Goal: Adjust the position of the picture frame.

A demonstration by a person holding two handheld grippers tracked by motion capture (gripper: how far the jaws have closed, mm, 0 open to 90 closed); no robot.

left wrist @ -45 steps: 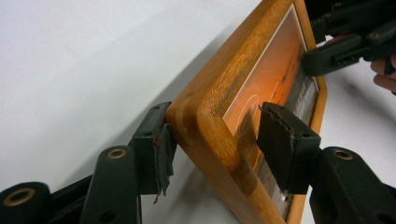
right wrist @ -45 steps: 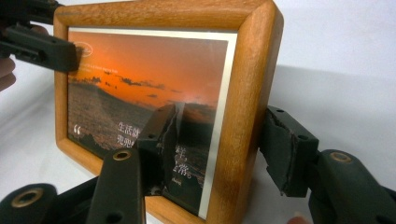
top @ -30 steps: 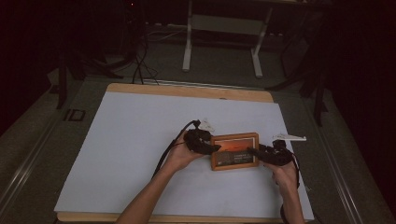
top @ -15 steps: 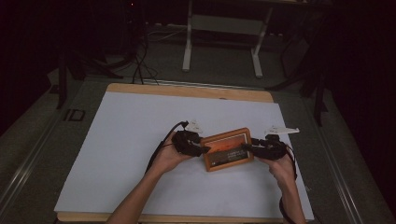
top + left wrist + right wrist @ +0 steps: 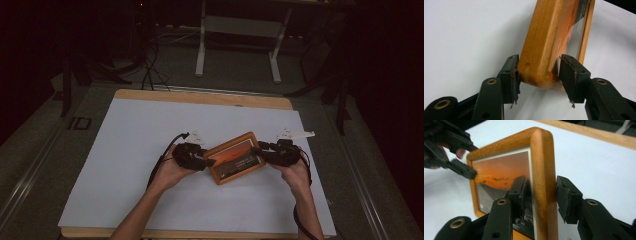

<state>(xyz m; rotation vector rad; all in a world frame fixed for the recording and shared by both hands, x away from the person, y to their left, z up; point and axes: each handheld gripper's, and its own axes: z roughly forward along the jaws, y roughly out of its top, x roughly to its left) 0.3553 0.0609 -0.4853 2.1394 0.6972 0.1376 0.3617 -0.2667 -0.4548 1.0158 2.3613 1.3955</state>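
The wooden picture frame (image 5: 234, 158) serves as the landmark: it sits toward the near right part of the white worktop (image 5: 125, 150), turned at an angle, its right end farther from the person than its left. At the frame's left end is the left gripper (image 5: 206, 161), held in the person's left hand (image 5: 172, 170); in the left gripper view its two black jaws straddle the rounded corner of the frame (image 5: 541, 45), the left pad (image 5: 511, 72) against the wood and the right pad (image 5: 571, 75) against the glass side, so this gripper is clamped on the frame. The frame there stands tilted up off the white surface, its orange picture seen edge-on. The print inside shows an orange sunset sky above a dark strip; a band of small pale lettering runs along that strip in the high view but is too small to read. At the frame's right end is the right gripper (image 5: 260, 148), held in the right hand (image 5: 295, 167). In the right gripper view its jaws bracket the frame's upright wooden side (image 5: 544, 182), one in front of the glass and one behind the wood; they have just been closing, and a narrow gap seems to remain at the rear pad (image 5: 566, 195), so a firm grasp cannot be confirmed. In that view, the left gripper (image 5: 465, 171) pinches the frame's far edge.
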